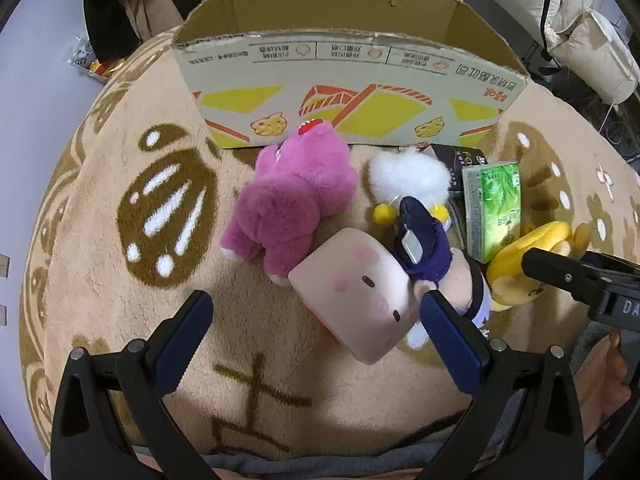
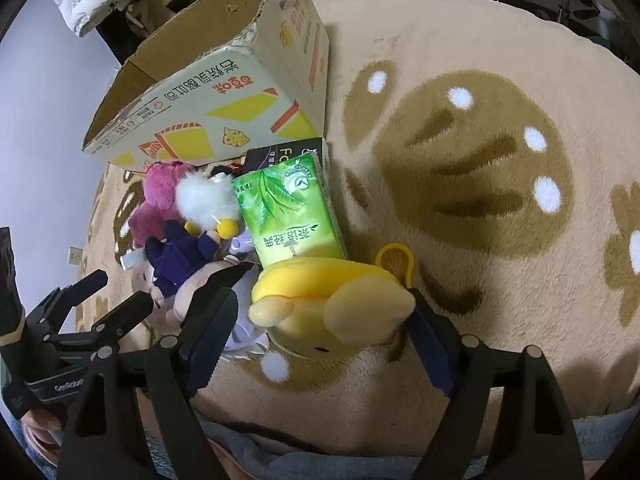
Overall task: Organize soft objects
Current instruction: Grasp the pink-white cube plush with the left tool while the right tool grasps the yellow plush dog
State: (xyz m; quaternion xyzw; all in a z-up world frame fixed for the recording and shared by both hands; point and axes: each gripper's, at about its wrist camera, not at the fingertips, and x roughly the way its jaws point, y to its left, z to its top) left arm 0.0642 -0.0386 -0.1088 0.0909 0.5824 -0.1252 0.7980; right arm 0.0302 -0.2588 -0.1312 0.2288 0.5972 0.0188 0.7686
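A pile of soft toys lies on the beige rug in front of a cardboard box [image 1: 348, 92]. It holds a pink plush bear [image 1: 292, 200], a white fluffy toy [image 1: 408, 176], a purple doll [image 1: 420, 240] and a pale pink pig cube [image 1: 356, 296]. My left gripper [image 1: 316, 300] hangs open over the pig cube, its right finger beside the cube's edge. My right gripper [image 2: 326, 280] stands wide around a yellow plush [image 2: 332, 304]. The right pad is close to the plush, the left pad stands off it.
A green tissue pack [image 2: 288, 208] and a dark box [image 2: 280, 152] lie between the toys and the cardboard box [image 2: 200, 92]. The patterned rug [image 2: 480, 160] stretches to the right. Clutter and white bedding stand beyond the rug. A person's grey clothing shows at the bottom.
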